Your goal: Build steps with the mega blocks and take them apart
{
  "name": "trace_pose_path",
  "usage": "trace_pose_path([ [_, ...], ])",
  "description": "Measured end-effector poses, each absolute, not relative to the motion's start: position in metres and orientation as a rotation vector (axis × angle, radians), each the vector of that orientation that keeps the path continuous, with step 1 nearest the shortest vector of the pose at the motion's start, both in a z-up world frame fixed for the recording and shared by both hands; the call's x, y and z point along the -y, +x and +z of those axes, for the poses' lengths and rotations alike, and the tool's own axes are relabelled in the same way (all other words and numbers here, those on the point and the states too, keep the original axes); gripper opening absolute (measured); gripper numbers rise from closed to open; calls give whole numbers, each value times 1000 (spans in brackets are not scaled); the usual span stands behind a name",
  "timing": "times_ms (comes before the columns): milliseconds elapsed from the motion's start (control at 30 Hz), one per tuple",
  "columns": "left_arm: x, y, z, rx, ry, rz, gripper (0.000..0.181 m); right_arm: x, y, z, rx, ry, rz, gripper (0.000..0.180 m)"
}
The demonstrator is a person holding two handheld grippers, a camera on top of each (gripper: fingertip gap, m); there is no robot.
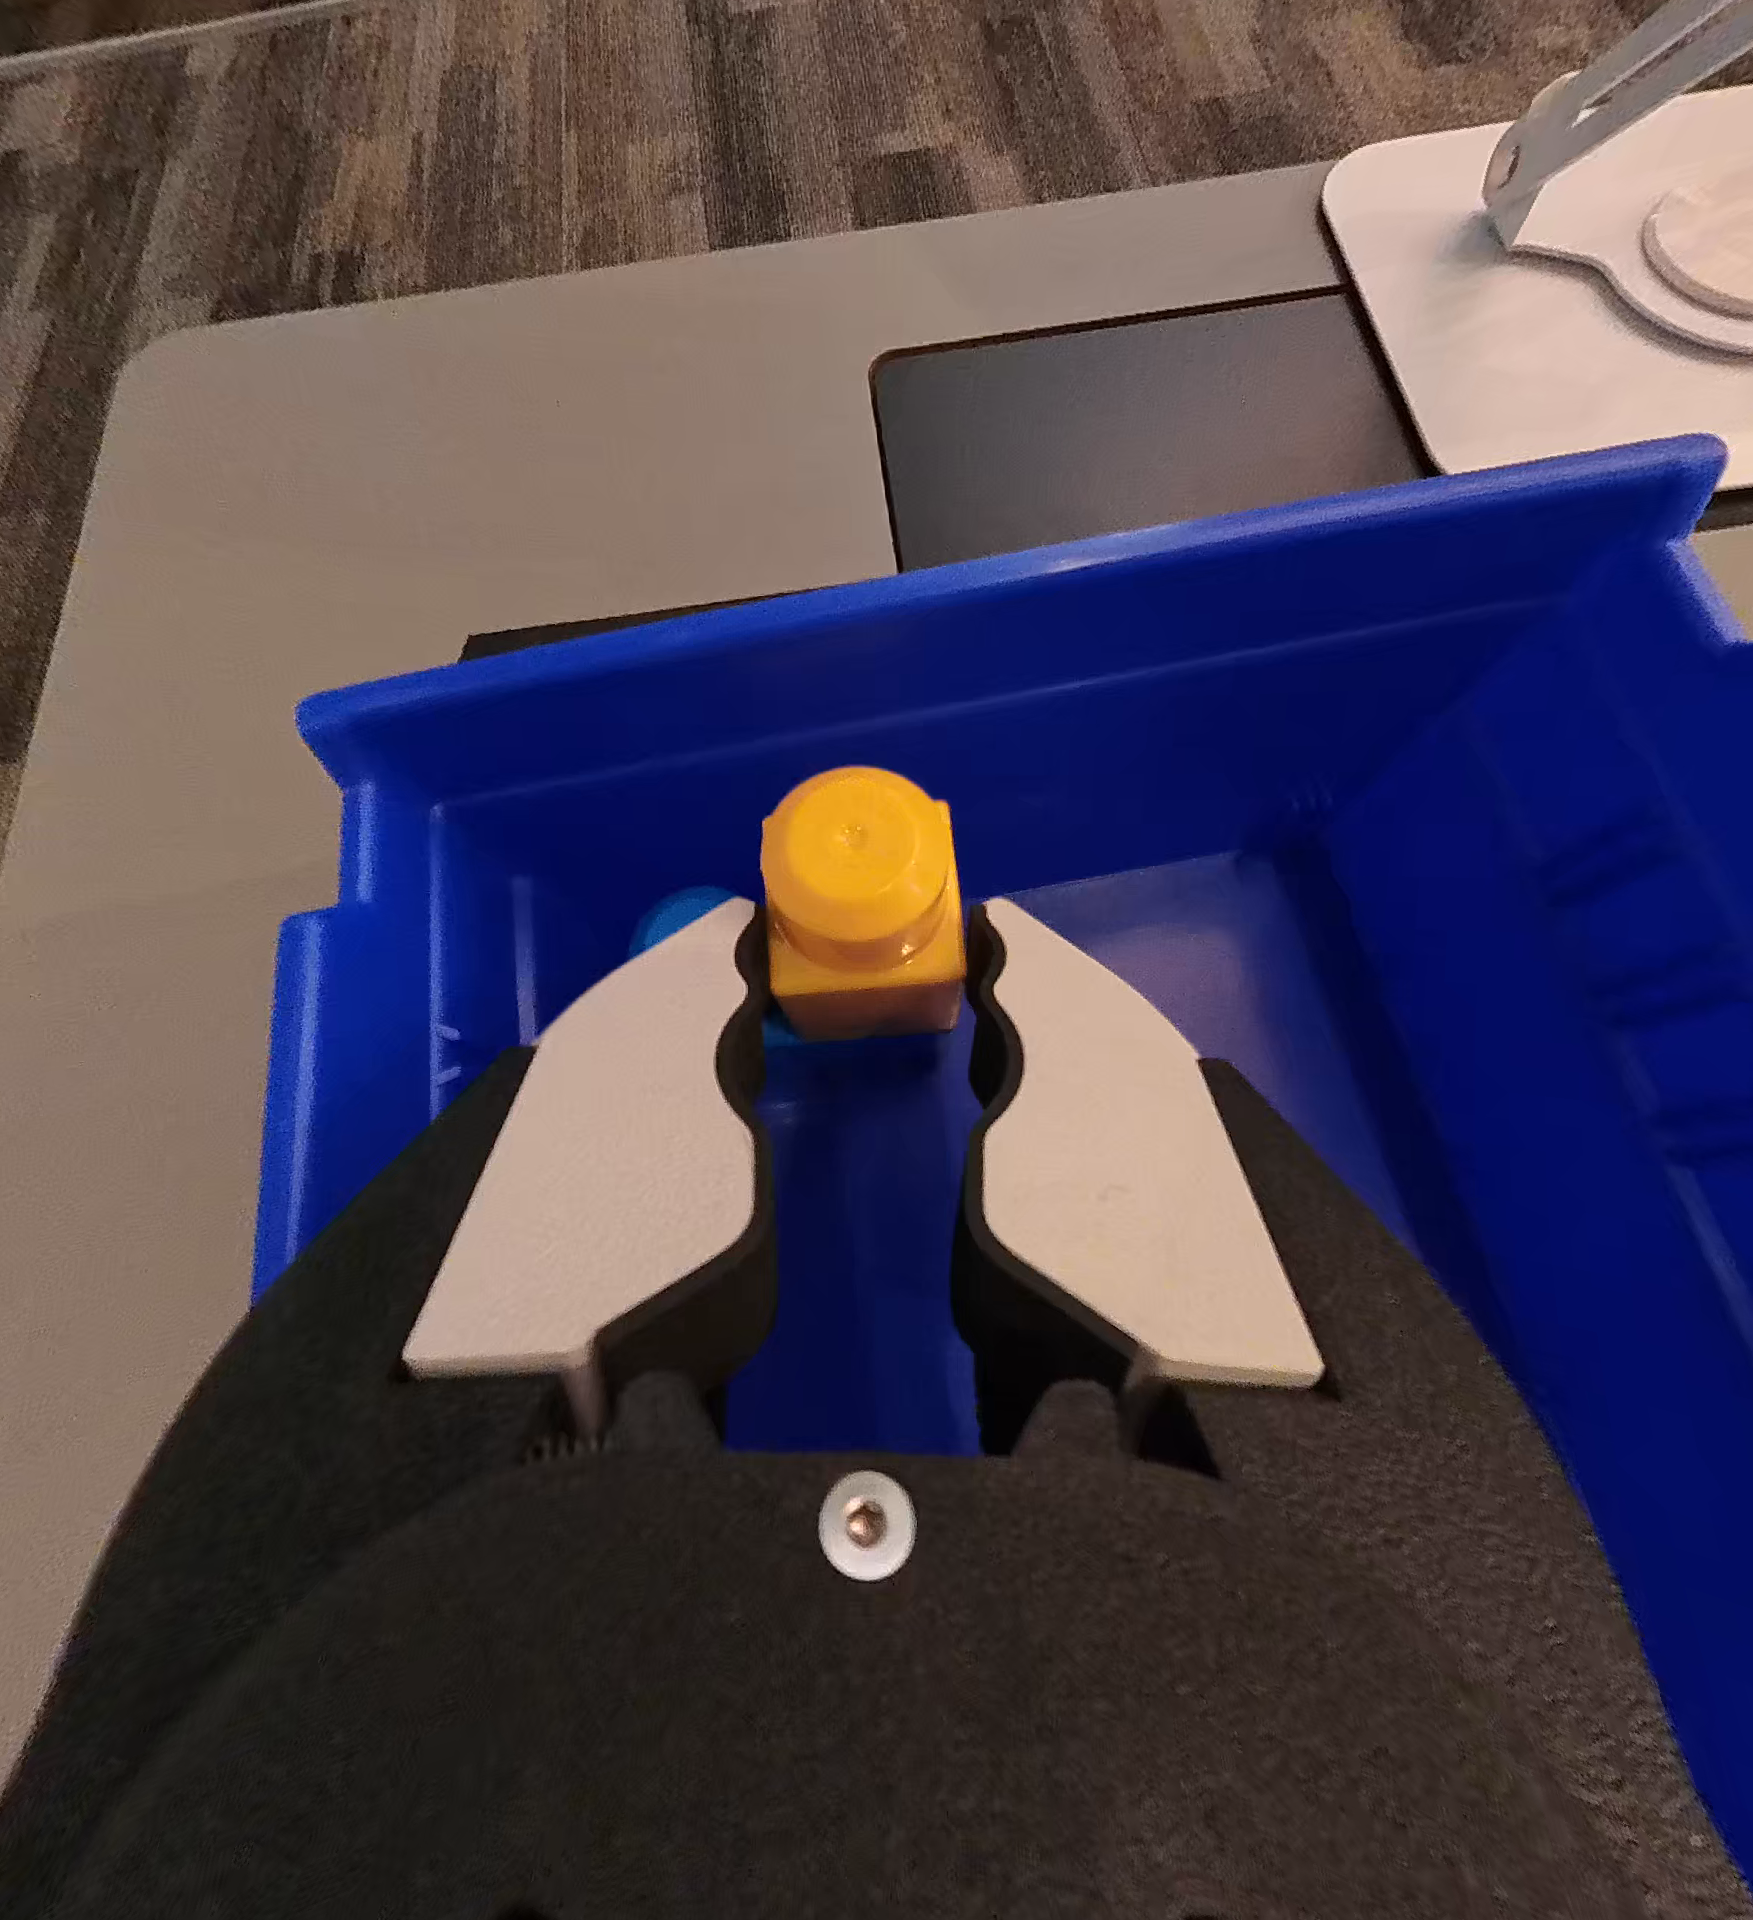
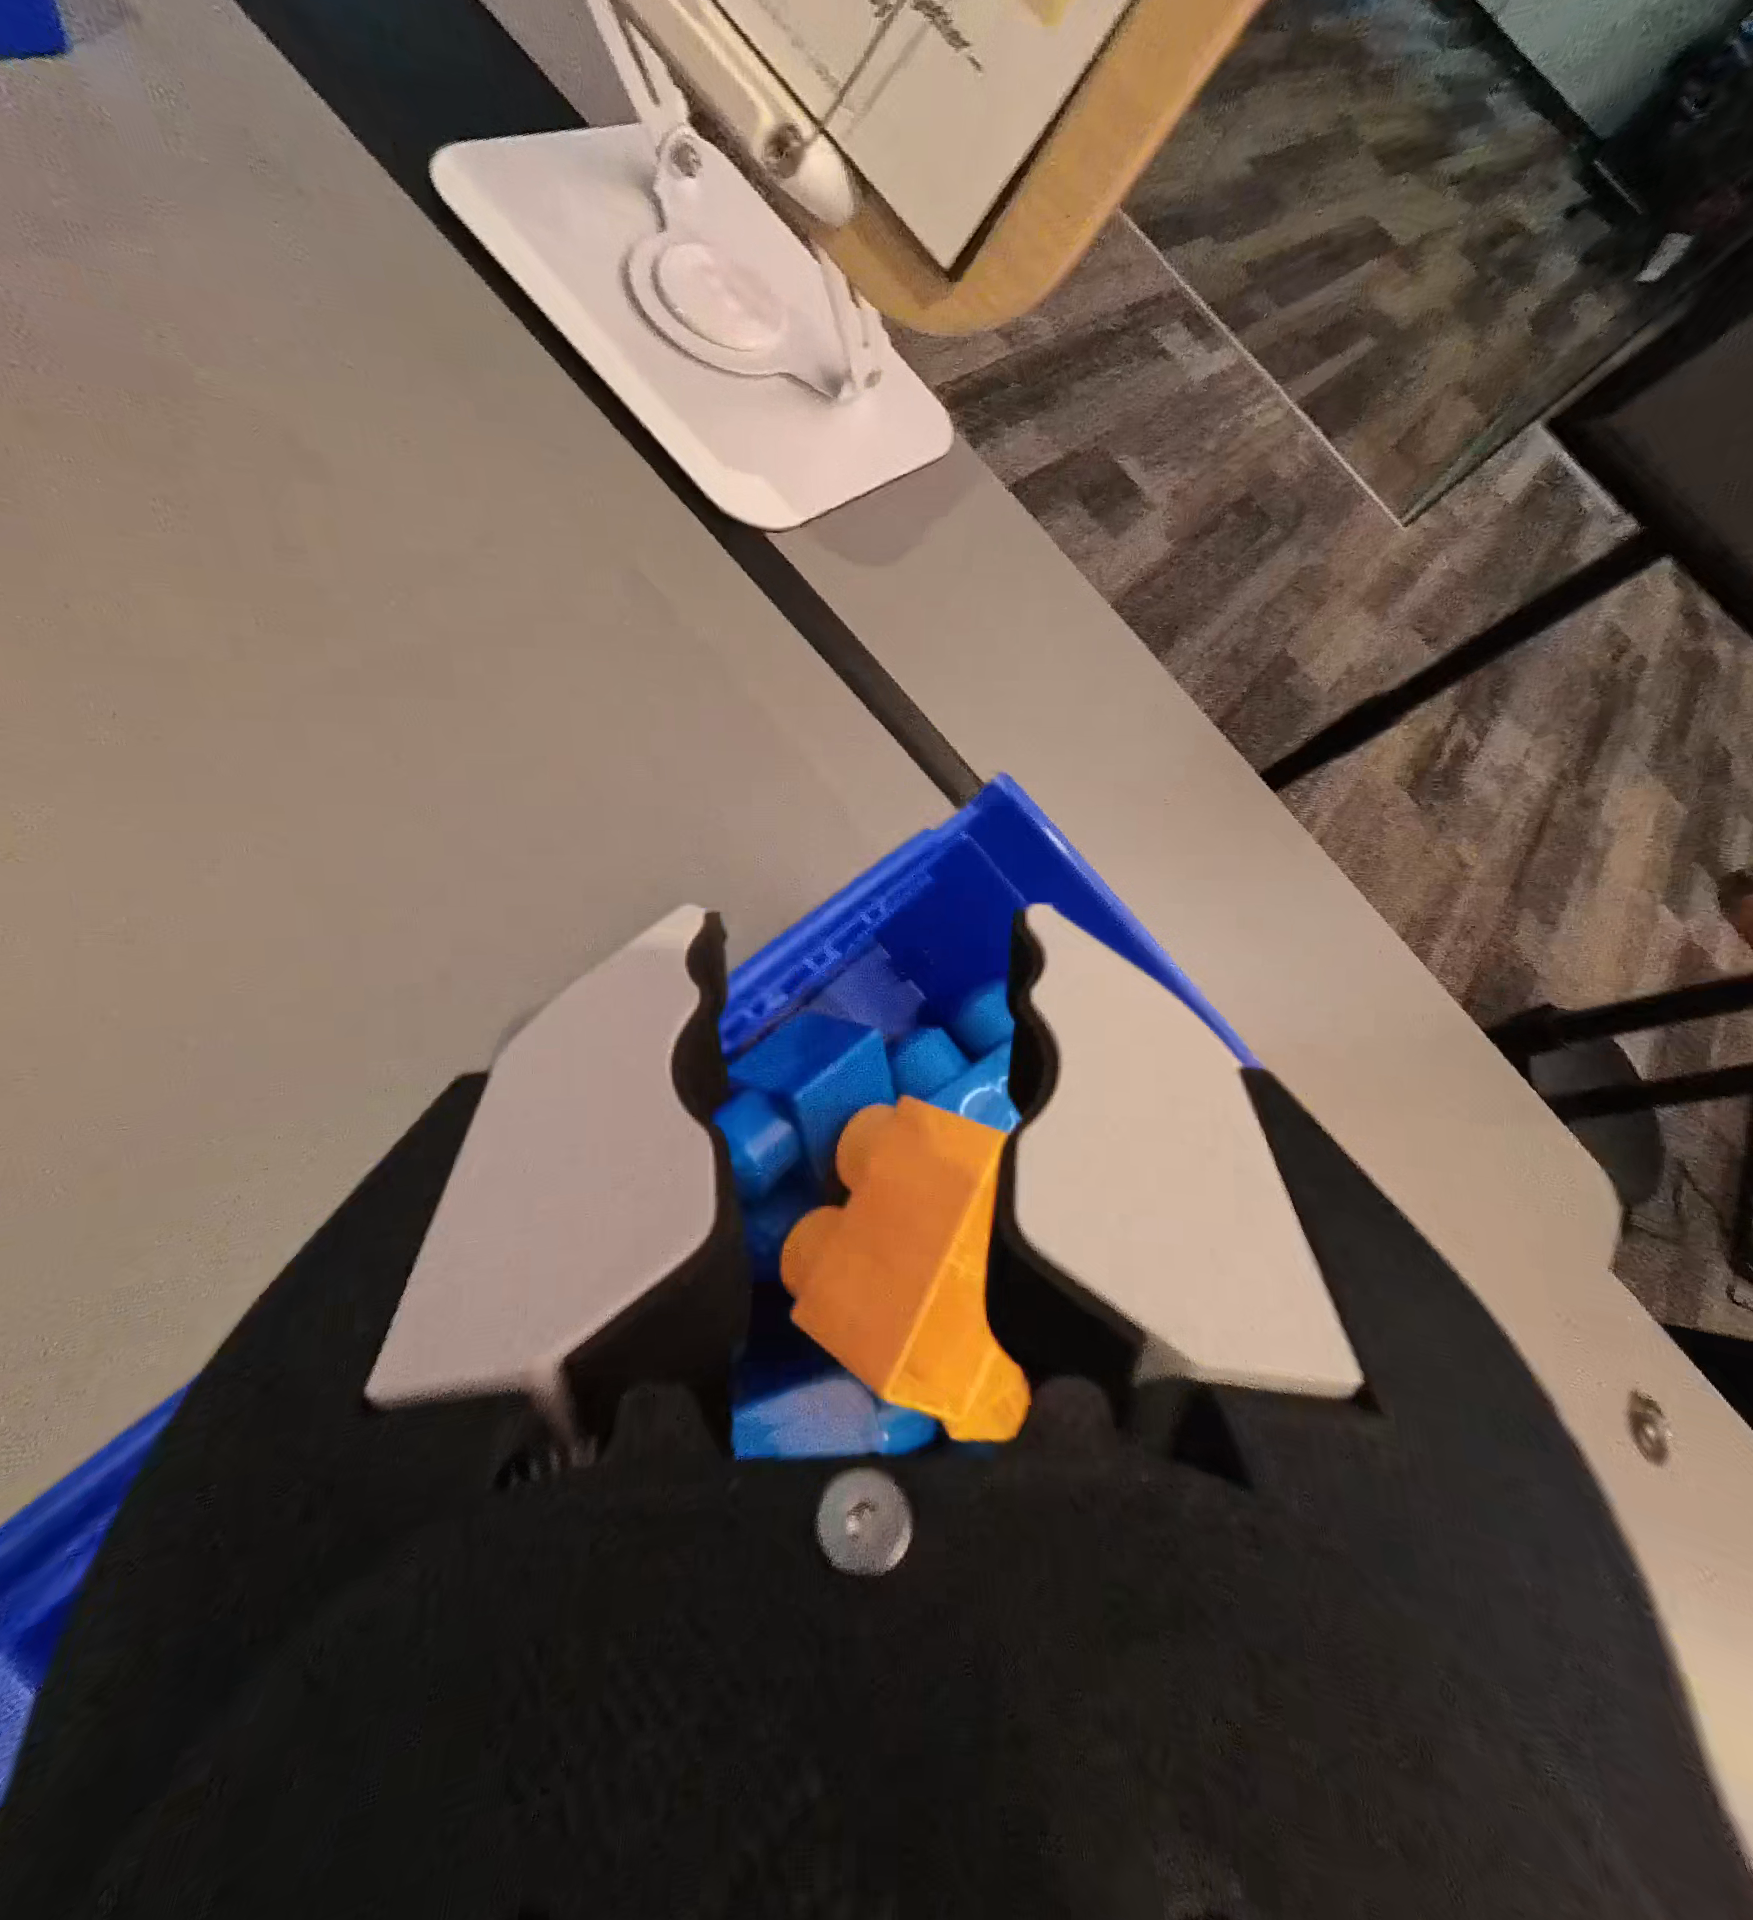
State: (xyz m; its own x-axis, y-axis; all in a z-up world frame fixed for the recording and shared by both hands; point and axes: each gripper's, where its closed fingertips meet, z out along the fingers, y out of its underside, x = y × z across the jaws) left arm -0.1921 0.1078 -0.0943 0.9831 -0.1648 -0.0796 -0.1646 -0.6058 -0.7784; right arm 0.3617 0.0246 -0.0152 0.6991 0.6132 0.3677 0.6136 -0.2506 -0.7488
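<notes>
**Both grippers over the bins, one block in hand**

The left gripper (image 1: 864,961) has its fingers (image 1: 643,1091) clenched on a single-stud yellow block (image 1: 856,914), pinched at its lower body by the fingertips so the stud stands clear above and beyond them. That low hold probably keeps the stud free. Below and beyond the fingers lies a blue bin (image 1: 1059,665); the block hangs above its floor, near the far wall, and a lighter blue block (image 1: 680,914) peeks out just left of the left fingertip. Whether the yellow block is being lifted out or dropped back I cannot tell.

The right gripper (image 2: 867,997) is released, its fingers (image 2: 581,1164) spread and holding nothing. Between them, lower down, a second blue bin (image 2: 997,831) holds a heap of blue blocks (image 2: 830,1081) with a two-stud orange block (image 2: 903,1257) lying tilted on top, close against the right finger. The spread suits a grab at that orange piece. Both bins rest on the grey counter (image 2: 280,623), and a white stand (image 2: 706,332) sits well beyond the fingertips.
</notes>
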Motion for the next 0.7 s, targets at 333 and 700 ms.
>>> trace_pose_path([
  [333, -50, -89, 64, -387, -1808, -507, 36, 19, 234, 75, 947, -1423, 255, 48],
  [700, 82, 107, 138, -586, -1425, -1655, 36, 76, 105, 108, 1053, -1084, 144, 69],
])
